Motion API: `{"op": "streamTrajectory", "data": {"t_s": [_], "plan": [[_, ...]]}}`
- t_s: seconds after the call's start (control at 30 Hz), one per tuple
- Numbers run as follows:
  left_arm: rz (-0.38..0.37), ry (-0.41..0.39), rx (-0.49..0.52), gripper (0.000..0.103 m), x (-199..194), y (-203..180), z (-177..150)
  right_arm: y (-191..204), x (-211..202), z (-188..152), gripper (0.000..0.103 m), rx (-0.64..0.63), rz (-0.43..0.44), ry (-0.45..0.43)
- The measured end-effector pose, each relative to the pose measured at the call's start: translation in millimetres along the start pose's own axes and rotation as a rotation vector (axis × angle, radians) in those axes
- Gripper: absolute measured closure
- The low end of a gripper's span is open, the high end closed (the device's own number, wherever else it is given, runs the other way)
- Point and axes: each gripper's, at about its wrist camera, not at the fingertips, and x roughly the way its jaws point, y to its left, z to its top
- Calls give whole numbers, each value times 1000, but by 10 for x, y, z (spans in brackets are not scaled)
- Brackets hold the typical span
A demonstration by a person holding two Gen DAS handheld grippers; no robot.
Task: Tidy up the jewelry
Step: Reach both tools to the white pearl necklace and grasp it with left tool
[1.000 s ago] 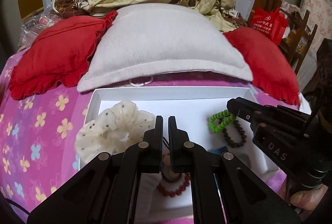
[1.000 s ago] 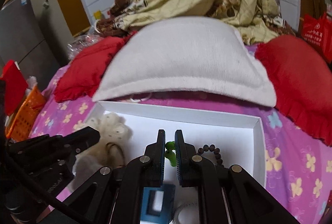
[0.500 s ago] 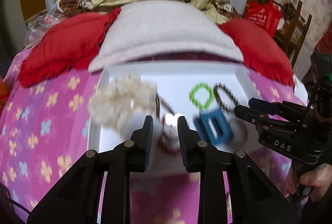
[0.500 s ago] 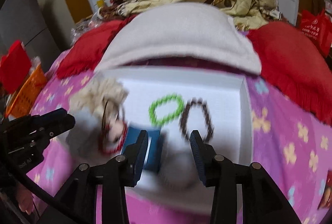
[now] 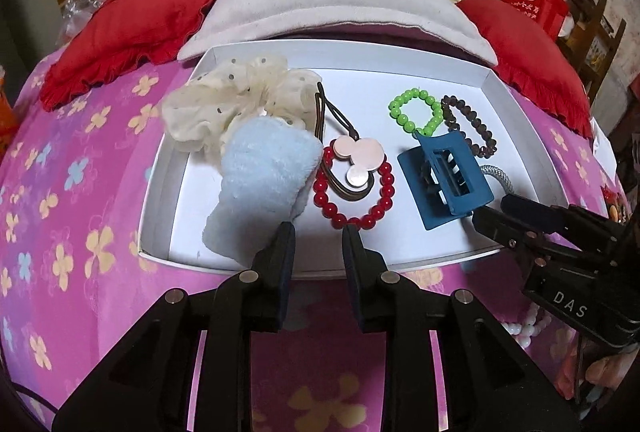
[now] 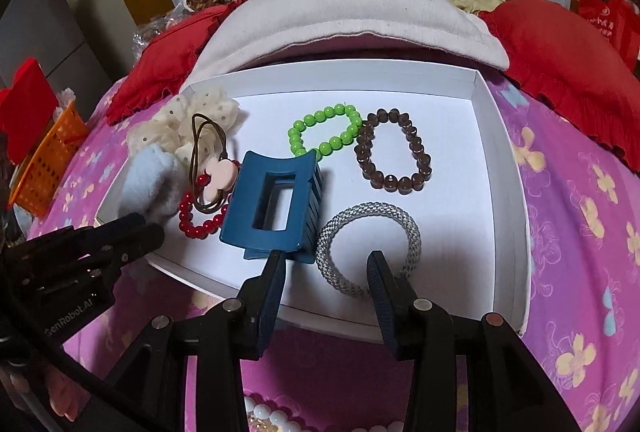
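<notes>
Right now both tools hang empty over the near edge of the shallow white cardboard tray (image 6: 500,167) on the pink flowered bedspread (image 6: 580,232). Nearest, outside the tray, a white pearl-bead strand (image 6: 268,414) lies on the bedspread under the right gripper (image 6: 326,264), whose fingers are spread wide with nothing between them. That strand looks like the piece left to bring in: light, slippery, likely to roll, so pinch across the beads at one spot and let it dangle. The left gripper (image 5: 316,236) is spread too, holding nothing.

Just beyond the right fingertips sits the silver mesh bangle (image 6: 368,248), stiff and best taken across its band. Beside it is the teal plastic claw clip (image 6: 276,203), rigid and smooth, so grab a flat side. Left of it, the red bead bracelet (image 5: 356,191) lies under a brown elastic tie with a pink charm (image 5: 358,155), and the fluffy pale-blue scrunchie (image 5: 264,179) is soft and forgiving. Farther back sit the green bead bracelet (image 6: 324,131), brown bead bracelet (image 6: 394,151) and cream dotted scrunchie (image 5: 232,99).
</notes>
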Motion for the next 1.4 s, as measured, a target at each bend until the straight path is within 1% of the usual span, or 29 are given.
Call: {"op": "streamTrajectory", "data": {"t_s": [0.27,0.3,0.37,0.47,0.5,0.53,0.57,0.63,0.73,0.77,0.87,0.97,1.03,1.1,1.2,1.23,1.27,1.3,1.33,1.37,1.4], "plan": [[11,-1,1,80,-86,-57,-169,-38,-133,-156,63,-2,20,0],[7,-1,3,80,-94,-60,-173,-59,-183,-160,63,9,20,-8],[-14,-13,-7,80,-232,-36,-193,-136,-410,-186,63,38,28,-66],[-50,-66,-17,80,-562,-21,-296,-307,-810,-365,62,84,30,-134],[-66,-82,-19,78,-659,-34,-359,-355,-900,-450,59,97,24,-146],[-77,-90,-21,76,-717,-46,-409,-440,-1004,-575,58,116,18,-159],[-89,-94,-21,72,-761,-72,-488,-477,-1039,-635,58,129,15,-160],[-109,-80,-14,71,-741,-155,-595,-602,-1056,-815,58,163,11,-149],[-118,-24,40,71,-577,-390,-707,-744,-976,-949,58,218,16,-129],[-124,-18,55,71,-549,-455,-729,-805,-986,-968,58,236,24,-129],[-162,-35,159,71,-535,-797,-759,-911,-1027,-939,58,276,52,-154],[-181,-45,249,71,-497,-1068,-717,-980,-1100,-931,58,291,52,-187],[-201,-20,319,71,-390,-1284,-672,-1046,-1132,-950,58,318,66,-193],[-198,-2,373,71,-296,-1427,-647,-1092,-1145,-955,58,338,79,-195],[-196,19,428,71,-187,-1549,-625,-1119,-1169,-951,58,352,97,-202],[-198,39,441,71,-137,-1579,-609,-1117,-1178,-949,58,352,99,-205],[-205,40,444,74,-124,-1591,-589,-1114,-1186,-950,58,349,99,-208],[-210,56,448,93,-107,-1604,-579,-1103,-1187,-945,58,346,97,-210],[-210,79,451,95,-83,-1607,-580,-1091,-1186,-946,58,342,94,-211],[-201,86,448,95,-75,-1604,-585,-1082,-1178,-948,58,340,91,-210],[-184,71,441,95,-95,-1588,-589,-1069,-1169,-952,58,338,91,-210]]}}
